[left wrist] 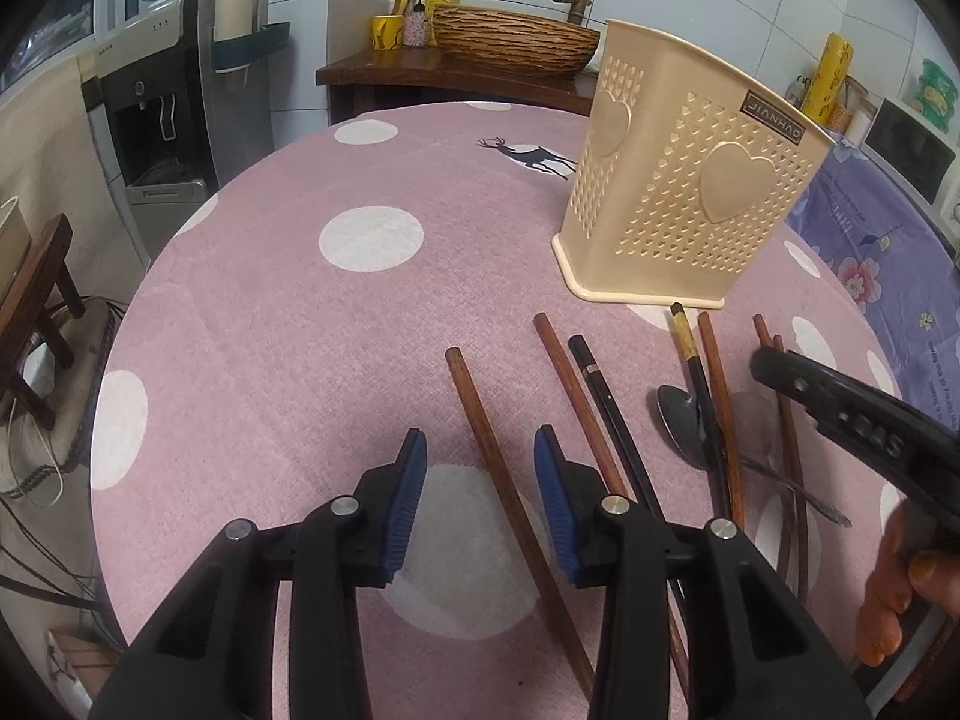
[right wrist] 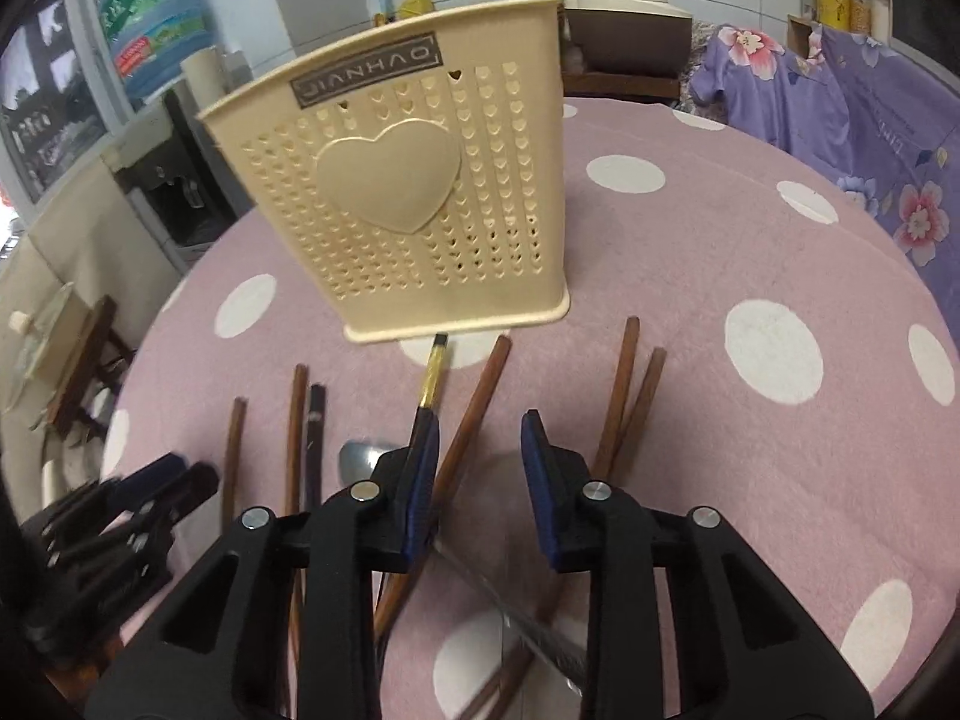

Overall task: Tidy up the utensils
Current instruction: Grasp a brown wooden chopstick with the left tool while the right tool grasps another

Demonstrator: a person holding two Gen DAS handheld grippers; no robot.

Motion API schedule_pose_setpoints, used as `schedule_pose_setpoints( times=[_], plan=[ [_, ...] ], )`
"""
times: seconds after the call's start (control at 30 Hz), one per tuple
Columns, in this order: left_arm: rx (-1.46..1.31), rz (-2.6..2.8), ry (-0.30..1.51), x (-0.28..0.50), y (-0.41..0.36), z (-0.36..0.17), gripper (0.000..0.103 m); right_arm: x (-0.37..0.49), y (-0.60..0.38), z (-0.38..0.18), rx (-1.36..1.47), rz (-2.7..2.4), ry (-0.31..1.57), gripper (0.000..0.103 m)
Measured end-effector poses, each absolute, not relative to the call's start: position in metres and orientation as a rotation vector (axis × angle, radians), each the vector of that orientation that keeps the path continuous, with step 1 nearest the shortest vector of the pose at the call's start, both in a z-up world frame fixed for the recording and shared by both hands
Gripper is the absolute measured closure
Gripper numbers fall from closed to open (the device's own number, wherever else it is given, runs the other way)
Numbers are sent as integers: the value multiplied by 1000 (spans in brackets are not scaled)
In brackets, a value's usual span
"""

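Observation:
A cream perforated utensil holder (left wrist: 684,192) with heart shapes stands upright on the pink dotted tablecloth (left wrist: 300,324); it also shows in the right wrist view (right wrist: 408,204). Several brown and black chopsticks (left wrist: 498,450) and a metal spoon (left wrist: 681,414) lie flat in front of it. My left gripper (left wrist: 480,468) is open above a brown chopstick that passes between its fingers. My right gripper (right wrist: 480,450) is open and empty, low over the chopsticks (right wrist: 474,402) and the spoon (right wrist: 360,459). The right gripper shows at the right edge of the left wrist view (left wrist: 840,408).
A water dispenser (left wrist: 150,114) stands left of the table. A wooden counter with a woven basin (left wrist: 510,39) and bottles is behind it. Purple floral cloth (right wrist: 840,108) covers things at the right. A wooden stool (left wrist: 36,300) stands at the far left.

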State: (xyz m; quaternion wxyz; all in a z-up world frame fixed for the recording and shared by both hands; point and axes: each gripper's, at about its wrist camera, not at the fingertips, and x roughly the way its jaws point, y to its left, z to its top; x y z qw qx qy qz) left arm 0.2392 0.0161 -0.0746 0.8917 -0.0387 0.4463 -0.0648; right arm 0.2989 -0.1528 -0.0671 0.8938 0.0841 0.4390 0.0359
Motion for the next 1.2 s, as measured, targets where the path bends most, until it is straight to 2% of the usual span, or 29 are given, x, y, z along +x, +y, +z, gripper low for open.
schedule_pose_setpoints(
  times=[0.17, 0.37, 0.5, 0.93, 1.03, 1.2],
  plan=[
    [-77, -127, 925, 239, 15, -76, 65, 325, -145, -83, 172, -2, 979, 81],
    [-78, -122, 932, 241, 15, -79, 65, 334, -136, -90, 139, -47, 995, 83],
    [-83, -108, 936, 242, 16, -81, 65, 340, -137, -89, 154, -79, 992, 90],
    [-48, -34, 976, 259, -1, -90, 68, 339, -144, -87, 235, -42, 976, 95],
    [-29, -6, 974, 262, -3, -91, 74, 334, -142, -84, 240, -20, 962, 95],
    [-28, 28, 972, 266, -3, -91, 93, 322, -143, -73, 239, 2, 918, 95]
  ],
)
